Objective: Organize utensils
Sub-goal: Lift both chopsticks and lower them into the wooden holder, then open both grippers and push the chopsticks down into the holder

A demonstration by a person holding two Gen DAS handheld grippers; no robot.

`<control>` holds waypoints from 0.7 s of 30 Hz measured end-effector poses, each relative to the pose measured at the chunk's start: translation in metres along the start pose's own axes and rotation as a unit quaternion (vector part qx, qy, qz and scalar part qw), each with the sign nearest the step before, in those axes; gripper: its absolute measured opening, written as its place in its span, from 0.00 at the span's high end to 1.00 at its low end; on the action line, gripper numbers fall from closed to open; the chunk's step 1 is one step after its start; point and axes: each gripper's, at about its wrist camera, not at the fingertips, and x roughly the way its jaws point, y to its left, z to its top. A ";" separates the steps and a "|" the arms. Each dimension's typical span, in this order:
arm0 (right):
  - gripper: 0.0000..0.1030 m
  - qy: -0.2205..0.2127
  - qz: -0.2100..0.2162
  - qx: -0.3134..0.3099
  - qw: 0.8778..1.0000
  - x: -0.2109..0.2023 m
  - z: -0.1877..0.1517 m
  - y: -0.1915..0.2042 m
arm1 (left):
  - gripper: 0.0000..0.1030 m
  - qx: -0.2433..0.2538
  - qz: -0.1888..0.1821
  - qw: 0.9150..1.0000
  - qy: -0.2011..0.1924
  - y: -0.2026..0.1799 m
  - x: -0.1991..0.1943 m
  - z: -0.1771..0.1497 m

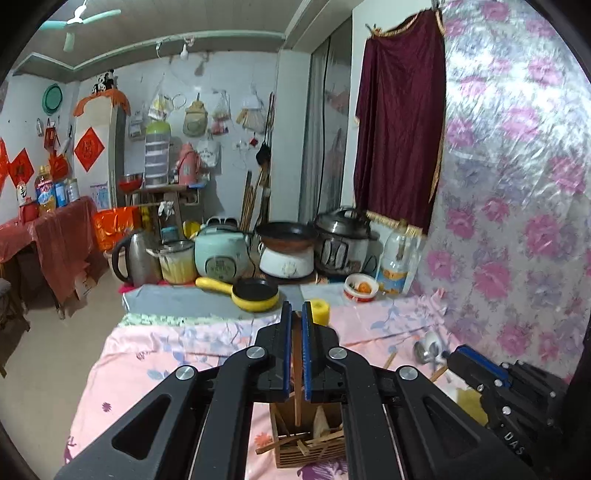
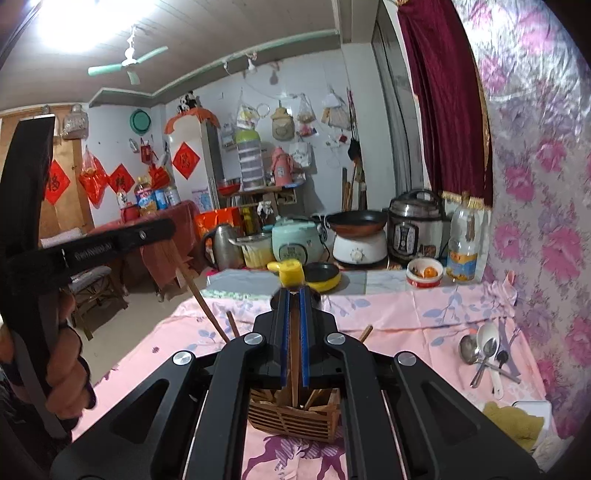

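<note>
Fingers point(image 1: 287, 347) of the left gripper point(image 1: 296, 314) pinched one chopstick point(image 1: 296, 384). Right gripper point(image 2: 294, 295) clamped another chopstick point(image 2: 294, 373) above the wooden holder point(image 2: 295, 421)

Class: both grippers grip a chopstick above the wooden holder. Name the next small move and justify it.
Probably lower the left gripper so its chopstick slides into the wooden holder: it is clamped upright directly above the holder, where other chopsticks already stand.

Ceiling light point(image 2: 70, 26) blazing, blowing out corner up-left of right gripper point(image 2: 294, 295). Room showing evenly bright, shadows soft. Fisheye bending edges, dark vignette ringing. Floral wall point(image 1: 517, 184) right of claw glaring, smearing.
</note>
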 end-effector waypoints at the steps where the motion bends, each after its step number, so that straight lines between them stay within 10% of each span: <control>1: 0.94 0.011 -0.003 0.001 1.000 0.011 -0.007 -0.003 | 0.94 0.002 0.006 1.000 0.007 0.000 0.011 -0.009; 4: 0.94 0.038 0.002 0.016 0.999 0.032 -0.021 -0.011 | 0.90 -0.003 0.003 0.999 0.041 0.006 0.033 -0.032; 7: 0.95 0.036 0.014 0.029 0.999 0.039 -0.027 -0.018 | 0.62 -0.017 0.000 0.998 0.054 0.014 0.039 -0.053; 13: 0.99 0.008 0.030 0.011 0.999 0.024 -0.007 -0.008 | 0.62 -0.022 0.004 0.998 0.063 0.020 0.040 -0.065; 21: 0.79 0.057 0.047 0.009 0.997 0.034 -0.047 -0.016 | 0.47 -0.047 0.000 0.996 0.078 0.031 0.047 -0.072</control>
